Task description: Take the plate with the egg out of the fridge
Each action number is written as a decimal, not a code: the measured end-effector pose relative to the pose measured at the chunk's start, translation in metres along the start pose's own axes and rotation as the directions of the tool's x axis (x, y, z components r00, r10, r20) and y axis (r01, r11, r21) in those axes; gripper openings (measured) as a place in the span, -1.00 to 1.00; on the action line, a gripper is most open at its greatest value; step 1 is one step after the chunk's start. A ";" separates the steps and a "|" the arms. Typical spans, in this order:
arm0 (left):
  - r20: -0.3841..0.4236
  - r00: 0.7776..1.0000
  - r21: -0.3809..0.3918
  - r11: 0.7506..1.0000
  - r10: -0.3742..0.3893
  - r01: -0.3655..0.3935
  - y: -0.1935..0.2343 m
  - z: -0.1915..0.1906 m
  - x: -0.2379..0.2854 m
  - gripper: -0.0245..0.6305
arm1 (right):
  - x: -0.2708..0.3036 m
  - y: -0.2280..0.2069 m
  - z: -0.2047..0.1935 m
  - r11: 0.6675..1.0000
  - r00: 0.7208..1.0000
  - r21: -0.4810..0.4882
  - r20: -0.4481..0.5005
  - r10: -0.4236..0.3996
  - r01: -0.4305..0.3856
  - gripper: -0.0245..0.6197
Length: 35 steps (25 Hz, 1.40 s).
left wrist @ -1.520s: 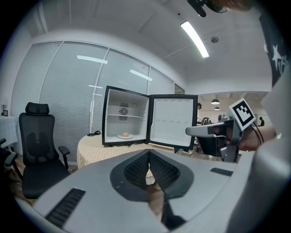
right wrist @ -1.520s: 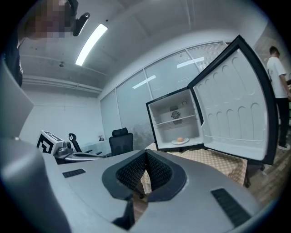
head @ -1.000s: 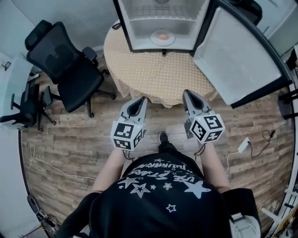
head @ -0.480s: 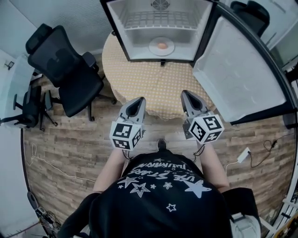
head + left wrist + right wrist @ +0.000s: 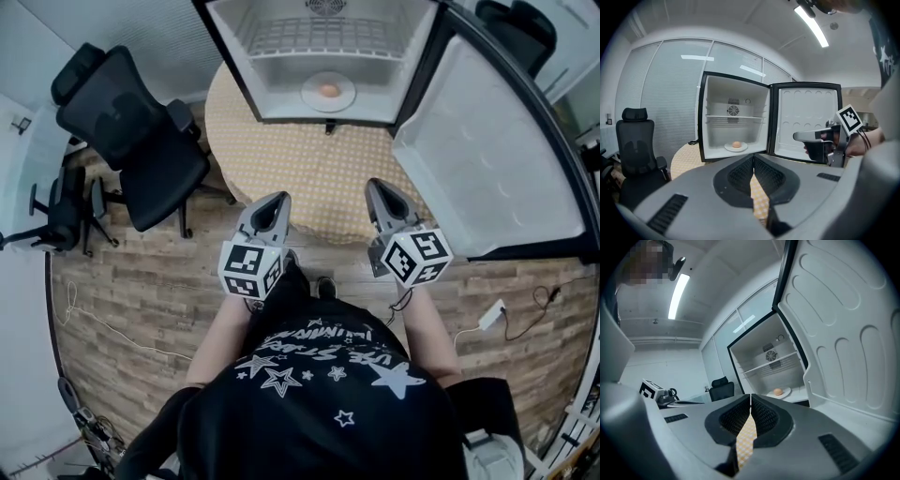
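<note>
Light: bright, even; ceiling strip lamp [image 5: 813, 26] overhead
Distortion: strong fisheye, edges bowed, corners black
Focus: mostly sharp

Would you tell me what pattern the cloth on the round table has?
The tablecloth is a fine yellow-and-white check, seen best in the head view.

My left gripper [image 5: 279, 199] and right gripper [image 5: 377, 186] are held side by side at mid-frame, both pointing up-frame, each with its jaws pressed together on nothing.
</note>
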<state>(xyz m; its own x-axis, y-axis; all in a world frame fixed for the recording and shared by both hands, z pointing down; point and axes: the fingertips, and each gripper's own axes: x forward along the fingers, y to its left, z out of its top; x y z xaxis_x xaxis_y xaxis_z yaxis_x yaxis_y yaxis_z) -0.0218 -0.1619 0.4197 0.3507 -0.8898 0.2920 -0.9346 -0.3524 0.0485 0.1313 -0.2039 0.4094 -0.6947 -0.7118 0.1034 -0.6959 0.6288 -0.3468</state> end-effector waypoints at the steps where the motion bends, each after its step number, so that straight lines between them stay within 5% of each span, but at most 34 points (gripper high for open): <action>1: 0.000 1.000 -0.001 1.000 -0.003 0.003 0.003 0.000 0.003 -0.90 | 0.002 -0.001 -0.001 1.000 1.000 -0.009 -0.006 -0.009 0.009 -0.84; 14: -0.006 0.987 0.034 0.986 -0.161 0.161 0.046 0.021 0.092 -0.90 | 0.076 -0.030 -0.008 0.992 0.990 0.024 -0.078 -0.121 0.123 -0.82; 22: -0.026 0.982 0.020 0.982 -0.188 0.189 0.099 0.025 0.127 -0.90 | 0.143 -0.044 -0.022 0.971 0.986 0.190 -0.112 -0.122 0.142 -0.56; 25: -0.027 0.980 0.019 0.981 -0.195 0.195 0.117 0.029 0.137 -0.90 | 0.163 -0.052 -0.020 0.923 0.988 0.355 -0.078 -0.131 0.150 -0.48; 30: -0.041 0.978 0.006 0.978 -0.207 0.207 0.145 0.022 0.159 -0.90 | 0.194 -0.079 -0.029 0.767 0.979 0.622 -0.004 -0.202 0.161 -0.27; 35: -0.061 0.969 0.009 0.971 -0.239 0.240 0.160 0.016 0.178 -0.90 | 0.220 -0.104 -0.045 0.652 0.970 0.742 0.008 -0.244 0.158 -0.23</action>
<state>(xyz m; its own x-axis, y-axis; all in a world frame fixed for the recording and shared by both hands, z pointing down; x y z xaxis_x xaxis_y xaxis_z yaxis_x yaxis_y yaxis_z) -0.1079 -0.3808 0.4642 0.5594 -0.7607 0.3293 -0.8227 -0.5581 0.1083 0.0429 -0.4118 0.5098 -0.5022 -0.8463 0.1779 -0.4289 0.0651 -0.9010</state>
